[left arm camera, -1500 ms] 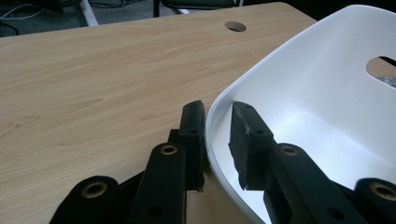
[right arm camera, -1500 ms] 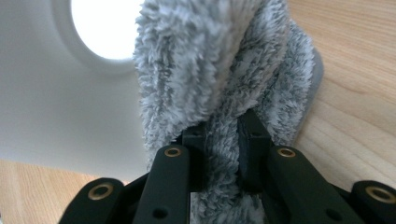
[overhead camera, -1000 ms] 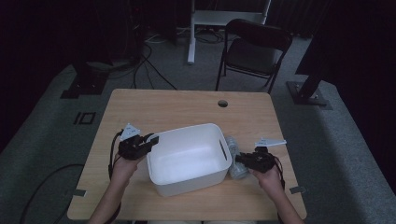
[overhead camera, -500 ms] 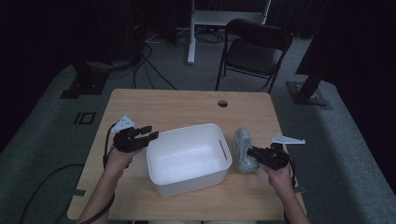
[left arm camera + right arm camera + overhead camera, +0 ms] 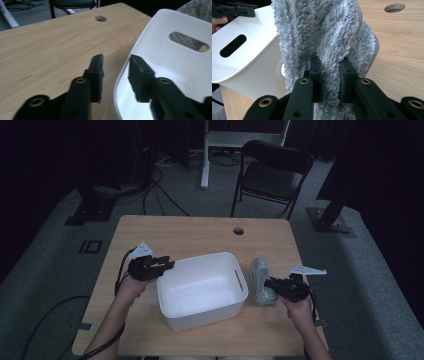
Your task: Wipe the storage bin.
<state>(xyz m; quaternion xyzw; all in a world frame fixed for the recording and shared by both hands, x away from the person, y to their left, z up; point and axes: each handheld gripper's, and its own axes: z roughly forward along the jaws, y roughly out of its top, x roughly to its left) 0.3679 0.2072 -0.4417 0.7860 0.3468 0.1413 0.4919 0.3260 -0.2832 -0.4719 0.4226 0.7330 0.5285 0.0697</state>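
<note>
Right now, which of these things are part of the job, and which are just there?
In use:
- grey fluffy cloth, pinched in the right hand-held gripper
- white tub
- left hand-held gripper, jaws astride the tub's rim, not clamped

Just there:
- table
- folding chair
- cables on the floor

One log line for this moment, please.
right gripper: shut on grey fluffy cloth, beside white bin | left gripper: open, jaws just closing, astride bin rim

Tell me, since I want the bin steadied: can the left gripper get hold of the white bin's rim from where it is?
Probably yes: the left gripper already straddles the white bin rim, its jaws apart, nothing between.
</note>
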